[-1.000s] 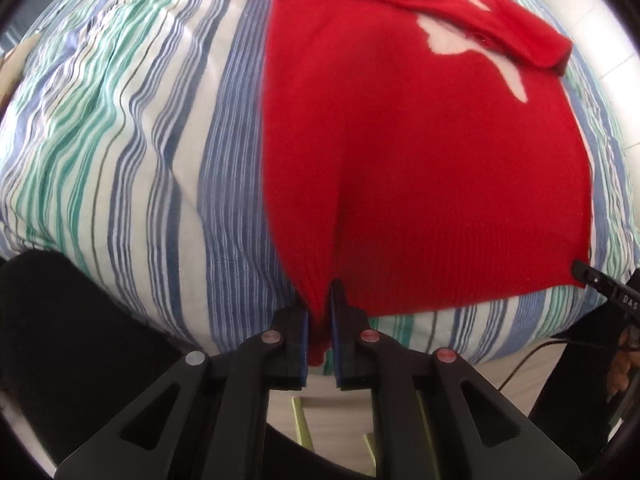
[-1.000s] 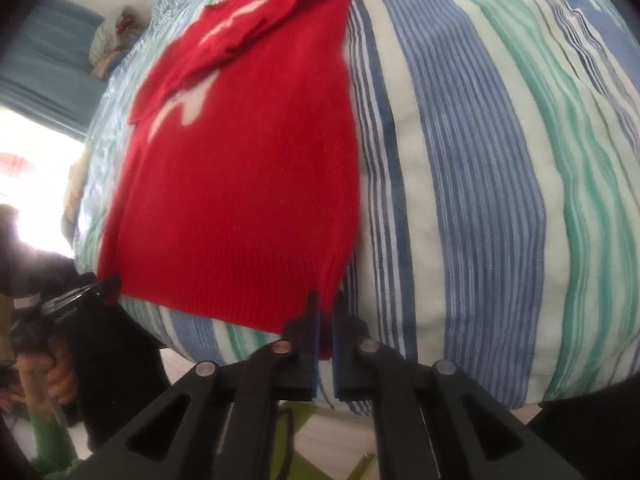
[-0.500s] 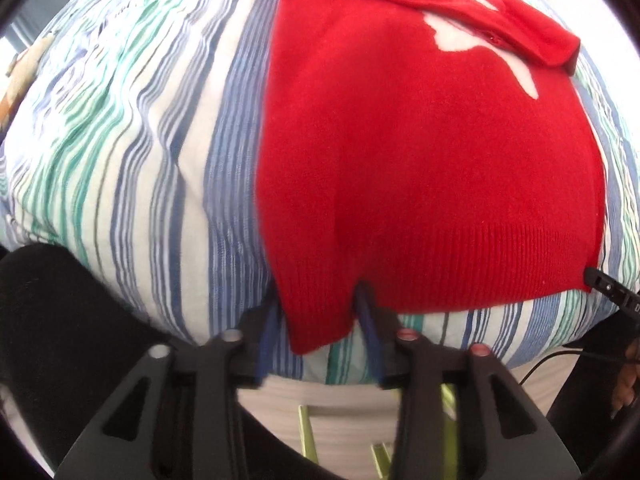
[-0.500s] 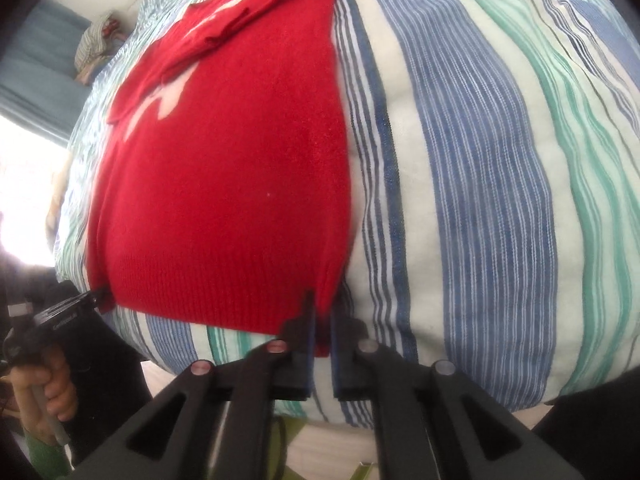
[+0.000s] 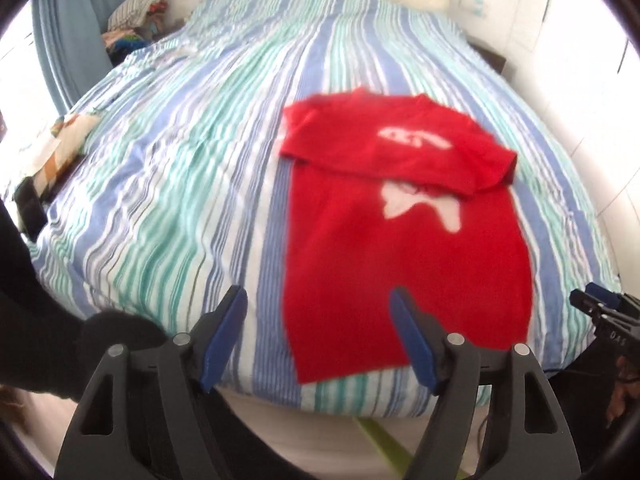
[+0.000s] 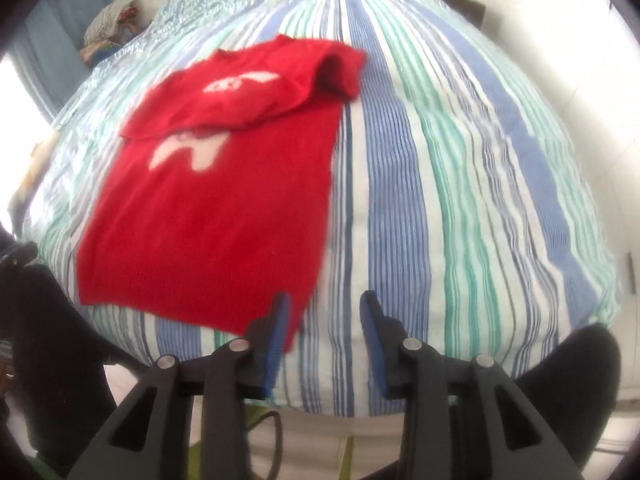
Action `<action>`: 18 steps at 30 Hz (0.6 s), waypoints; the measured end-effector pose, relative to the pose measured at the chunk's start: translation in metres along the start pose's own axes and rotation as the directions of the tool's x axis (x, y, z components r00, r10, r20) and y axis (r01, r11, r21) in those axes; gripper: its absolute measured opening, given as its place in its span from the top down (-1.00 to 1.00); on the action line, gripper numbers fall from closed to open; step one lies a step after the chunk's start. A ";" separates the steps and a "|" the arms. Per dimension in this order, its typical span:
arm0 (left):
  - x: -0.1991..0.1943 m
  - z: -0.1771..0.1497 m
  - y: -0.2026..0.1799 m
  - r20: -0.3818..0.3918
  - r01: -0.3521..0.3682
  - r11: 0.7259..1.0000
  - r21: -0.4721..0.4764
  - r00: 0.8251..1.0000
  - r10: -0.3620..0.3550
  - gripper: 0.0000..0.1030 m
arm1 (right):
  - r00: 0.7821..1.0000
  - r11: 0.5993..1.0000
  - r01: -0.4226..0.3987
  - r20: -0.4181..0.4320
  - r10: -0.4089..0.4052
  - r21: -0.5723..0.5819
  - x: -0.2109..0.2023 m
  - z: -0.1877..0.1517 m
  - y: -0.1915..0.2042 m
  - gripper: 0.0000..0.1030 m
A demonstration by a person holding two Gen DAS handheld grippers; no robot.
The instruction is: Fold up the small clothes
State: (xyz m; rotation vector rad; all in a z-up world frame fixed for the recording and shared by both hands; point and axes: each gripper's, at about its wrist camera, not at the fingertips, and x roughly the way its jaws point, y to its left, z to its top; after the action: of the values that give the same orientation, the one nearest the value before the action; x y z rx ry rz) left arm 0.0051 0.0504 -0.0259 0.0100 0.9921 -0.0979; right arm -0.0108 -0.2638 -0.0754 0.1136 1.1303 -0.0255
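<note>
A small red knit sweater (image 5: 400, 248) with a white design lies flat on the striped bed, its top part folded down over the chest; it also shows in the right wrist view (image 6: 224, 208). My left gripper (image 5: 318, 300) is open and empty, raised back from the hem's left corner. My right gripper (image 6: 325, 300) is open and empty, just off the hem's right corner. The right gripper's tip shows at the left wrist view's right edge (image 5: 600, 304).
The bed (image 5: 180, 184) has a blue, green and white striped cover and ends just below the hem. A pile of clothes (image 5: 136, 16) sits at the far left by a blue curtain. Folded items (image 5: 60, 140) lie on the bed's left edge.
Both grippers have opened and let go of the sweater's hem corners, the left first. Both have pulled back and up, so the whole bed is in view.
</note>
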 end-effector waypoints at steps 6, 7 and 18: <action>-0.001 0.016 -0.021 0.027 0.046 0.998 0.032 0.999 -0.047 -0.53 | 0.987 0.997 0.033 0.159 -0.022 -0.063 -0.039 0.036 0.041 -0.21; 0.000 0.017 -0.024 0.026 0.046 0.998 0.034 0.999 -0.047 -0.53 | 0.984 0.997 0.044 0.174 -0.031 -0.068 -0.043 0.039 0.046 -0.28; -0.010 0.016 -0.020 0.042 0.011 1.000 0.001 0.999 -0.011 -0.63 | 0.963 0.979 0.174 0.224 -0.147 -0.103 -0.055 0.059 0.071 -0.42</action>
State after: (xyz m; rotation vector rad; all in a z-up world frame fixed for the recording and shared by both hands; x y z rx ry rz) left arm 0.0117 0.0305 -0.0083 0.0036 0.9497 -0.1082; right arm 0.0244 -0.2017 0.0045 -0.0891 0.9191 -0.1110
